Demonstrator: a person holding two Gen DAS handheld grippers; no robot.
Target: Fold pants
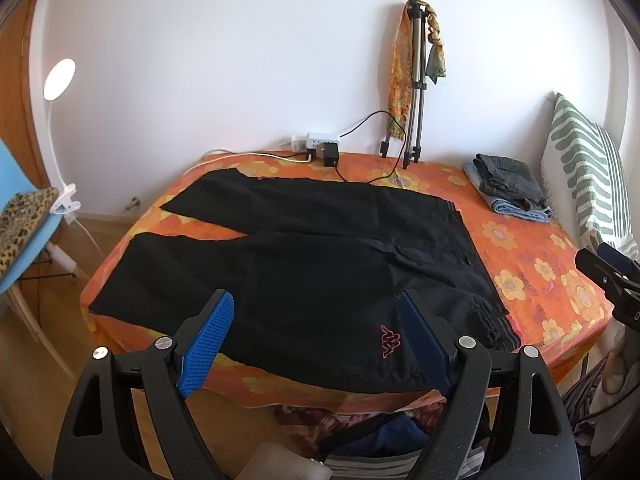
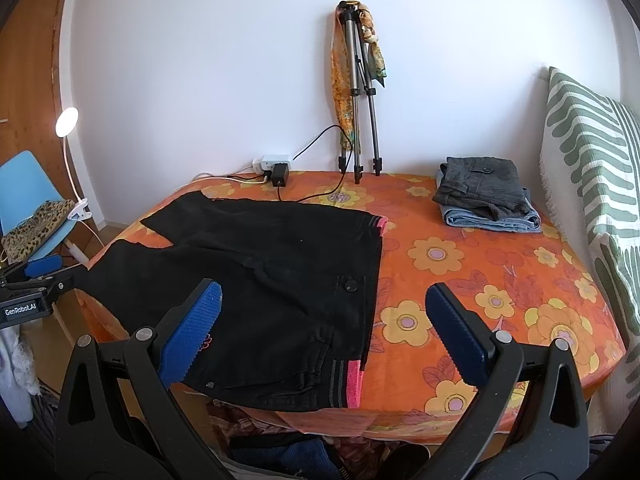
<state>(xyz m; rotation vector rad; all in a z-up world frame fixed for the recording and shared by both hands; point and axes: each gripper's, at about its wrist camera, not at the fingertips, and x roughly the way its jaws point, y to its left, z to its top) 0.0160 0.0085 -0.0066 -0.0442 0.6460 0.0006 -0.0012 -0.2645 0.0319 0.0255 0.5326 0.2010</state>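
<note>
Pants (image 1: 304,264): black, spread flat on left half of orange flowered table (image 2: 500,264), legs toward left, pink-edged waistband toward right.
Left gripper (image 1: 316,344): jaws wide, empty, hovering above near edge over pant leg.
Right gripper (image 2: 320,332): jaws wide, empty, above waistband corner.
Folded clothes (image 2: 484,196): stacked at far right, well apart from pants.
</note>
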